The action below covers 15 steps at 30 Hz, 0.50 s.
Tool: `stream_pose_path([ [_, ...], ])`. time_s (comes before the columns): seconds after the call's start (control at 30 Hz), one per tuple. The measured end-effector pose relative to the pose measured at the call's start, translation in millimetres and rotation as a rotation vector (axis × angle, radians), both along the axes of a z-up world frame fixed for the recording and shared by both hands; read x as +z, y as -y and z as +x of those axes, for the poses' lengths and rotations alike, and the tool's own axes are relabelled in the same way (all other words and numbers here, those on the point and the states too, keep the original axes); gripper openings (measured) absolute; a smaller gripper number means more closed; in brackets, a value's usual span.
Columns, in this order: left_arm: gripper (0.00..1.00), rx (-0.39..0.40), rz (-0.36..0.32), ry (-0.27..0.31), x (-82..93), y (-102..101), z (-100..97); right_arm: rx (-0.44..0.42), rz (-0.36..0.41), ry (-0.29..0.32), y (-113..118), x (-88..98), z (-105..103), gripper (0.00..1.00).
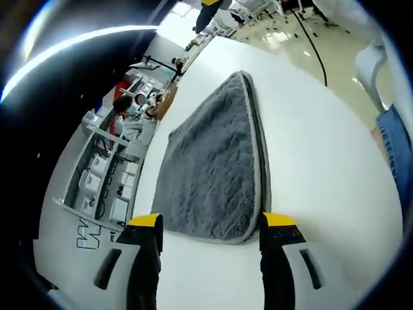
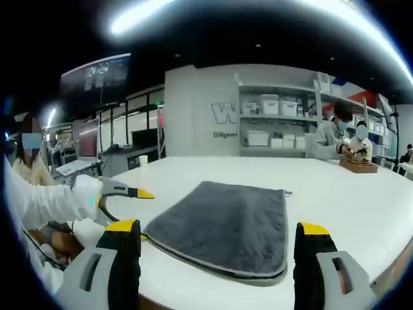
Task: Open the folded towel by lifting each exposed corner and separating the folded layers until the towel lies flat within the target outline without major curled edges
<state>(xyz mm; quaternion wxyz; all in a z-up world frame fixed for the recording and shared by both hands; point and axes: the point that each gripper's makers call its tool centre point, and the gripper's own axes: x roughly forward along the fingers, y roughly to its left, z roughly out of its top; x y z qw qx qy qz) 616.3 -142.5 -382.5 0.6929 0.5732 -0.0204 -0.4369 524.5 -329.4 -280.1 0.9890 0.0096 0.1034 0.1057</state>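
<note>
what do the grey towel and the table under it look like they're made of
Towel: looks like plush microfibre or terry, matte dark grey, judging by its fuzzy, nubby pile and a lighter stitched binding along the edges; the exact fibre can't be told.

Table: a smooth white top, likely laminate or painted board, shown by its even surface with a faint sheen and no grain.

a white table fronts grey shelving of white boxes under a ceiling light strip.
</note>
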Motion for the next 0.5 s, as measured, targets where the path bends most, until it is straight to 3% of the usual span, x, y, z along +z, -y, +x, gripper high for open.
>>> stream_pose_path([
  [0.27, 0.52, -0.035, 0.072, 0.091, -3.8, 4, -2.5, -0.006, 0.01, -0.003, 1, -1.9, -1, 0.99],
  [0.43, 0.35, -0.037, 0.093, 0.05, -11.4, 4, -6.0, -0.013, 0.013, -0.002, 5, -1.5, -1, 0.99],
  [0.5, 0.23, -0.042, 0.104, 0.047, -14.0, 4, -6.8, -0.016, 0.016, -0.002, 6, -1.7, -2, 0.99],
])
